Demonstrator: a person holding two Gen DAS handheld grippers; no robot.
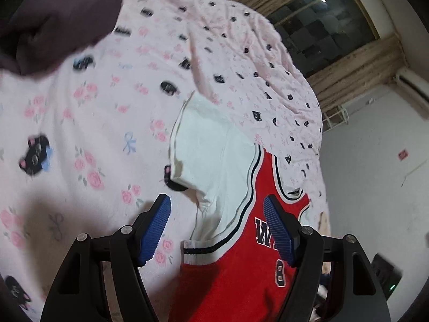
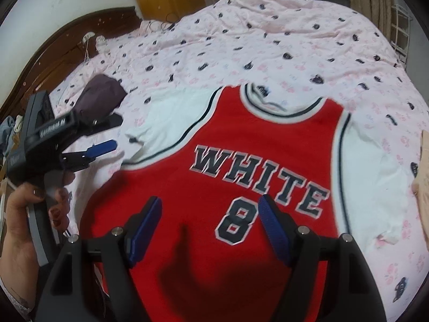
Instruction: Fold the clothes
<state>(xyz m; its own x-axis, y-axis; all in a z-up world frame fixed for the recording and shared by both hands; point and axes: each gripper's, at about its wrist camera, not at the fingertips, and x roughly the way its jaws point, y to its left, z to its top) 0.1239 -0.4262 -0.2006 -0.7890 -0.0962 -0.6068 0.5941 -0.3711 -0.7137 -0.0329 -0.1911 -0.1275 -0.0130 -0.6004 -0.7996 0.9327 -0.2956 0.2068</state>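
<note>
A red jersey (image 2: 171, 196) with white short sleeves, lettered "WHITE" over a number 8, lies face up and spread flat on a pink floral bedspread (image 2: 268, 40). My right gripper (image 2: 210, 201) hangs open just above the red chest beside the number, with nothing between its blue pads. In the left wrist view my left gripper (image 1: 217, 201) is open over the jersey (image 1: 241, 281) at the seam where the white sleeve (image 1: 209, 145) meets the red body; its pads touch nothing. The right wrist view also shows the left gripper (image 2: 114, 131), held by a hand (image 2: 18, 214), near that sleeve (image 2: 161, 123).
A dark purple garment (image 2: 102, 94) lies bunched on the bedspread beyond the left sleeve, and is also seen as a dark purple heap (image 1: 53, 13). A wooden headboard (image 2: 53, 53) stands at the far left. The bed's far edge drops toward a white wall (image 1: 375, 174) and a window (image 1: 321, 21).
</note>
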